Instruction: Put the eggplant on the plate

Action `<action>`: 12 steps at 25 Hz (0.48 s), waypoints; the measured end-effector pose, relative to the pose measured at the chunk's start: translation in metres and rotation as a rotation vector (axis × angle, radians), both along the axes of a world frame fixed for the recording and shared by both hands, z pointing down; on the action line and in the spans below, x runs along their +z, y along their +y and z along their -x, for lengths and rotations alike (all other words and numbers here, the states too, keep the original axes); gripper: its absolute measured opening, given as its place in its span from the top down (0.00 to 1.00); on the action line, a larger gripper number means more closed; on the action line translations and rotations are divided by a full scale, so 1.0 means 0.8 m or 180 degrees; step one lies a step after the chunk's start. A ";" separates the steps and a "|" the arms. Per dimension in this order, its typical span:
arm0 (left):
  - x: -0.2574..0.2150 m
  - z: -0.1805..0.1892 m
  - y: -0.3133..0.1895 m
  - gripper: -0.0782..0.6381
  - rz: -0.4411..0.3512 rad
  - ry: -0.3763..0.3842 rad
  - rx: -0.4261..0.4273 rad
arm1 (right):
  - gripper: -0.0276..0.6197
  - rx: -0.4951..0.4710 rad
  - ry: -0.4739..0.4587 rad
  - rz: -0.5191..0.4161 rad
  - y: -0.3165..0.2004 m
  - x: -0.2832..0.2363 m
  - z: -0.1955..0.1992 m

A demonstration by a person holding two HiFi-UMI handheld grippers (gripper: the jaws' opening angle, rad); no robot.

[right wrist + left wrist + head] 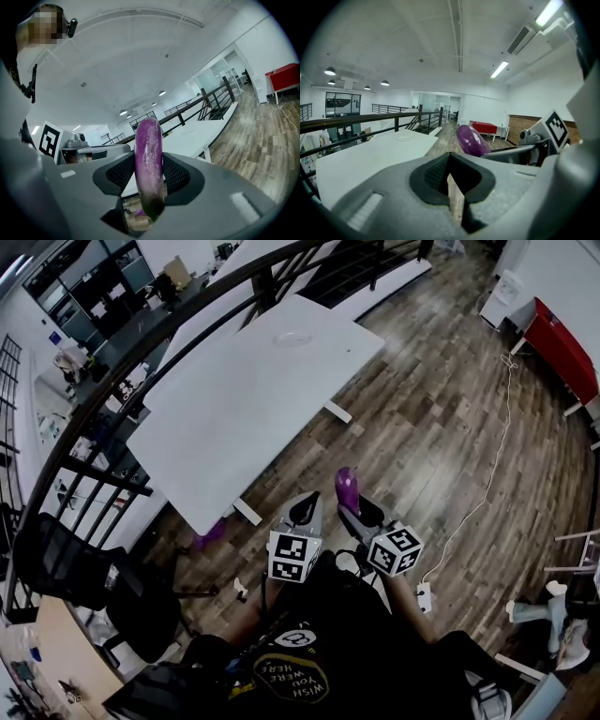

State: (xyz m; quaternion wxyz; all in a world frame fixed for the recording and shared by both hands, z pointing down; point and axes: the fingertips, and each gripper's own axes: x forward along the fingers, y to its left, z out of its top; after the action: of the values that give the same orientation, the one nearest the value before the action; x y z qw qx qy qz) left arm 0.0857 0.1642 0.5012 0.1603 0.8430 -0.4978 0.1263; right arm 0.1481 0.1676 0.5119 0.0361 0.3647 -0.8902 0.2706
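The right claw [149, 187] is closed on the eggplant [149, 154], which stands upright between its jaws, in the air and not yet above the white surface [244, 409]. The left claw [454, 192], just beside it, is almost shut and holds nothing. This looks like the carrying step: next the right claw should travel forward to the plate [292, 337], well ahead of it, then lower and open.
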 end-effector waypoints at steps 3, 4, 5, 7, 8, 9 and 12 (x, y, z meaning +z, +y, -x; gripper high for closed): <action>0.008 0.008 -0.045 0.88 -0.0033 -0.0025 -0.0019 | 0.66 -0.0032 0.0007 0.0011 -0.040 0.007 0.009; 0.010 0.011 -0.062 0.88 -0.0041 -0.0032 -0.0020 | 0.66 -0.0020 0.0009 0.0015 -0.056 0.009 0.011; 0.012 0.014 -0.079 0.88 -0.0035 -0.0035 -0.0016 | 0.66 0.0002 0.0013 0.0020 -0.073 0.009 0.012; 0.016 0.024 -0.113 0.88 0.0017 -0.0019 0.0002 | 0.66 0.0046 0.0031 0.0020 -0.105 0.008 0.017; 0.017 0.030 -0.130 0.88 0.0035 -0.0001 0.0017 | 0.66 0.0055 0.0048 0.0008 -0.121 0.006 0.021; 0.015 0.037 -0.150 0.88 0.0029 0.0013 0.0027 | 0.66 0.0056 0.0072 -0.0014 -0.137 0.004 0.027; 0.003 0.061 -0.211 0.88 -0.0070 0.0043 0.0025 | 0.66 0.0086 0.0165 -0.0093 -0.189 -0.005 0.042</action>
State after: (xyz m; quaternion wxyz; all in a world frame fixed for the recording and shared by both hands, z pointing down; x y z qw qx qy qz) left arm 0.0368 -0.0043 0.5037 0.1538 0.8475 -0.4947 0.1157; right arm 0.1146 0.0161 0.5081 0.0501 0.3841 -0.8878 0.2484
